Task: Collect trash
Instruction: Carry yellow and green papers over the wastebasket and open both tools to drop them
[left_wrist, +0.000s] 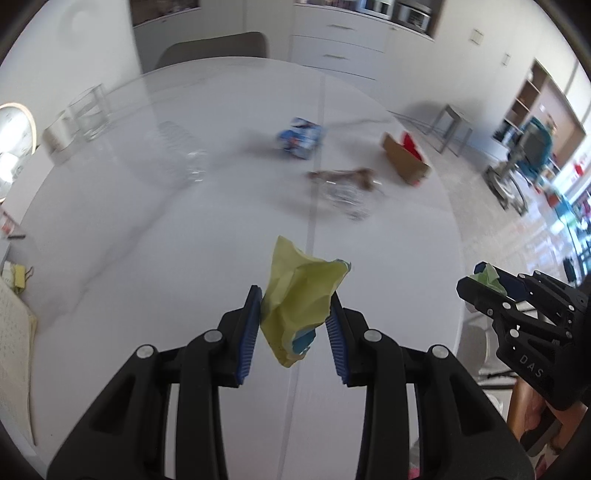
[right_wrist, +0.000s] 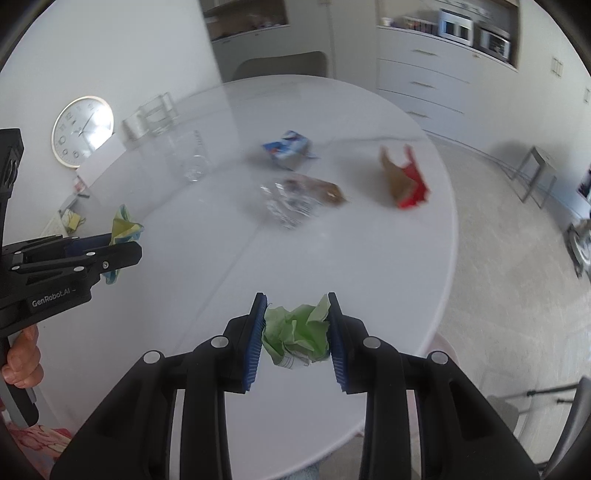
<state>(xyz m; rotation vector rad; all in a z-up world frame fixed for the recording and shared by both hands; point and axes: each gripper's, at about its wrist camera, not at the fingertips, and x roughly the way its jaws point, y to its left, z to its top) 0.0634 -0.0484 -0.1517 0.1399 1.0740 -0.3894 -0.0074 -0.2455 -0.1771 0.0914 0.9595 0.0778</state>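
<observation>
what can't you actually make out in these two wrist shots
- Print on the blue packet: blurred by motion, both views.
- Contents of the clear wrapper: smeared in both views.
- Inside of the red and brown carton: blurred, partly turned away.
- Any bin for the trash: in neither view.
- Yellow wrapper in the left gripper: its labelling is crumpled inward.
- Right gripper: green paper, its printed scrap too small.

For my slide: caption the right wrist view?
Right gripper clamps crumpled green paper above the round white table.
</observation>
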